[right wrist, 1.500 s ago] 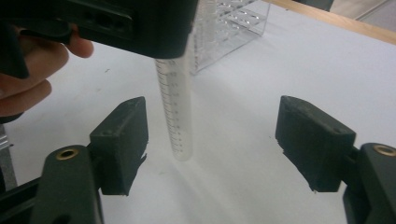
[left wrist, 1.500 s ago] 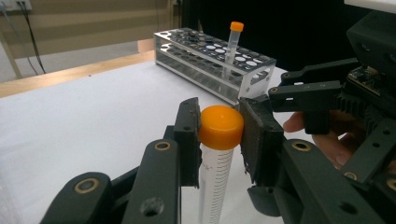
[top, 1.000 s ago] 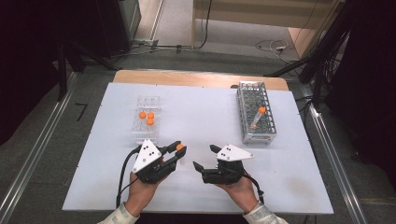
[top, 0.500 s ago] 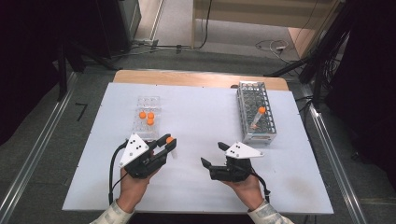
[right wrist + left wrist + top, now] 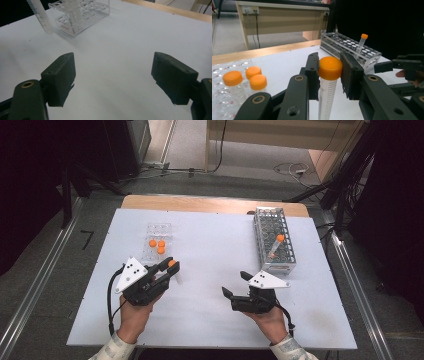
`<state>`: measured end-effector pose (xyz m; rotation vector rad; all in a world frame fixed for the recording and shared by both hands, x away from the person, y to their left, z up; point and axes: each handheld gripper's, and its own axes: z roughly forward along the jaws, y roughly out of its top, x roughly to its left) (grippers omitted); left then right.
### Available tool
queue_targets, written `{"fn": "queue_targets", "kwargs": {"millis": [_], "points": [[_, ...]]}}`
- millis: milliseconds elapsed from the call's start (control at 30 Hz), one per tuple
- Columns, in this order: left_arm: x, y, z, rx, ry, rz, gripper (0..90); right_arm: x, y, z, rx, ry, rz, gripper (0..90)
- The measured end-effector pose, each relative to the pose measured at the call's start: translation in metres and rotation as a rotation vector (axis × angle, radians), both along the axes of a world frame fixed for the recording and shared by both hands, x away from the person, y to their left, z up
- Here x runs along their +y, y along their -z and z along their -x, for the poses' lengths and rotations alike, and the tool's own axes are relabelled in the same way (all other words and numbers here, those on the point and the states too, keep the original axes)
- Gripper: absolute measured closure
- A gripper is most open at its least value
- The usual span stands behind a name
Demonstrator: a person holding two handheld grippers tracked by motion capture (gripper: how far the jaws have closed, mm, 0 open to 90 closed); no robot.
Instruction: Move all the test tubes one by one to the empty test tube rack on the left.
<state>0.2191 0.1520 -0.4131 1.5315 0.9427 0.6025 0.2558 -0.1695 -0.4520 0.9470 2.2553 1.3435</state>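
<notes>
L gripper (image 5: 170,270) lifted, tube (image 5: 327,82) btwn fingers (image 5: 313,73)

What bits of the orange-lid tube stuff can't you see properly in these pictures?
- Held tube: its bottom is cut off by the lower edge of the left gripper view.
- Tube markings: too small in the high view.
- Three capped tubes: their clear tray blurs into the table.
- Rack holes: too small to count.

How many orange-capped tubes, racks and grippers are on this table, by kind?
Orange-capped tubes: 5: held tube, three in the clear rack at, one in the wire rack
Racks: 2
Grippers: 2: left gripper, right gripper
Total: 9
</notes>
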Motion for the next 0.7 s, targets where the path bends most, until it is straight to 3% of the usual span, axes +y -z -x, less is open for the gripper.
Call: {"fn": "queue_targets", "kwargs": {"millis": [700], "points": [[0.030,-0.009,-0.010,-0.001,-0.087,0.022,69.7,-0.010,-0.001,-0.001,-0.001,0.028,-0.001,18.2]]}}
